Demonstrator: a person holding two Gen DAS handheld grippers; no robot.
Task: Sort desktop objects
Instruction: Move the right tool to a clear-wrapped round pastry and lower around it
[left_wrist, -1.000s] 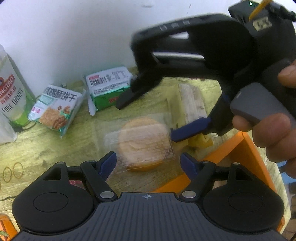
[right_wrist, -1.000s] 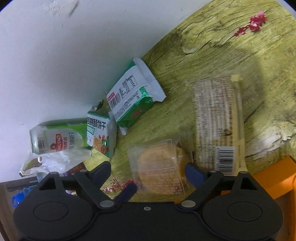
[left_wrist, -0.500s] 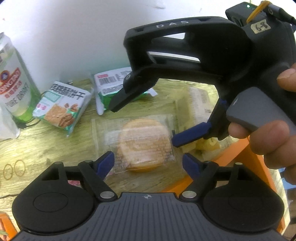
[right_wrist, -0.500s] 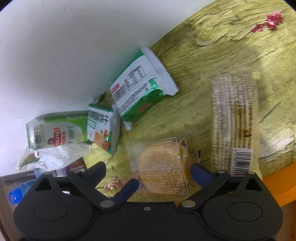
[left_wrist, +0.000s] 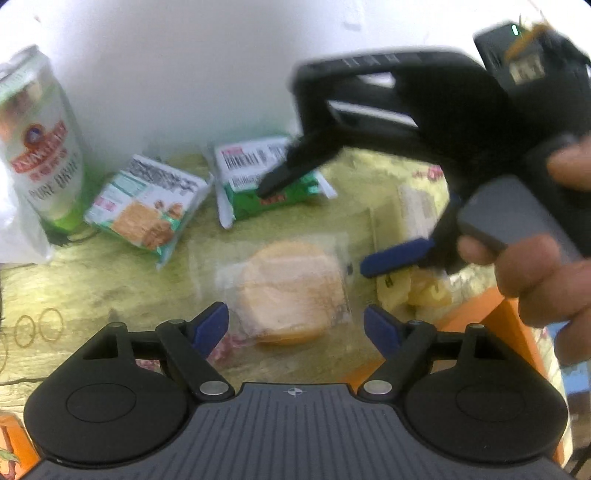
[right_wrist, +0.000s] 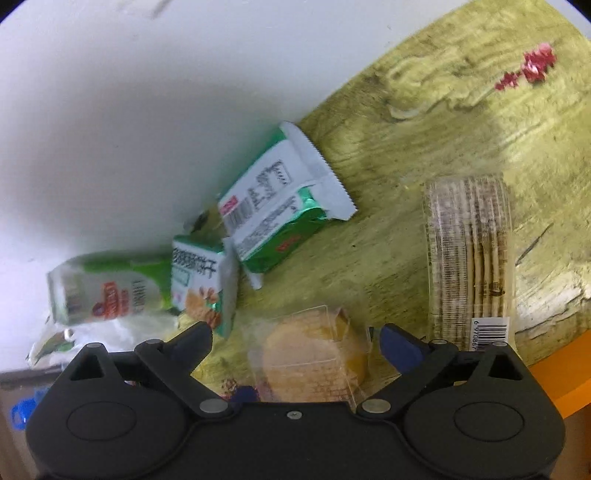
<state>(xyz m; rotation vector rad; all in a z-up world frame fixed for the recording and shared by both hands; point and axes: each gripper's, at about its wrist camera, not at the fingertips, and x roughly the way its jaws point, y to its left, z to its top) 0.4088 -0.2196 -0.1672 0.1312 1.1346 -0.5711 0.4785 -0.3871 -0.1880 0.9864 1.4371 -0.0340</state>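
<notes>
the round cake in its clear wrapper (left_wrist: 291, 291) lies flat on the yellow-green wood-grain desk (left_wrist: 110, 266), and everything else is placed from it. the left gripper (left_wrist: 295, 326) hovers on the camera side of the cake with its blue-padded jaws spread apart, one to each side of the wrapper and neither pressing it; they have just been opening a little, with the cake lying between and beyond them. the right gripper (right_wrist: 291, 341) also stands wide open with the cake (right_wrist: 314, 354) lying between its fingers, its jaws having just been opening too, and no pad is squeezing the wrapper. in the left wrist view that gripper reaches in from the right of the cake, held by a hand (left_wrist: 535, 273). behind the cake, against the white wall, lie a green and white snack packet (left_wrist: 266, 181) and, to its left, a biscuit pack (left_wrist: 147, 206); farther left stands a beer can (left_wrist: 40, 147). just right of the cake lies a long sleeve of crackers (right_wrist: 469, 254), and beyond that an orange edge (right_wrist: 557, 380), whose nature is unclear
</notes>
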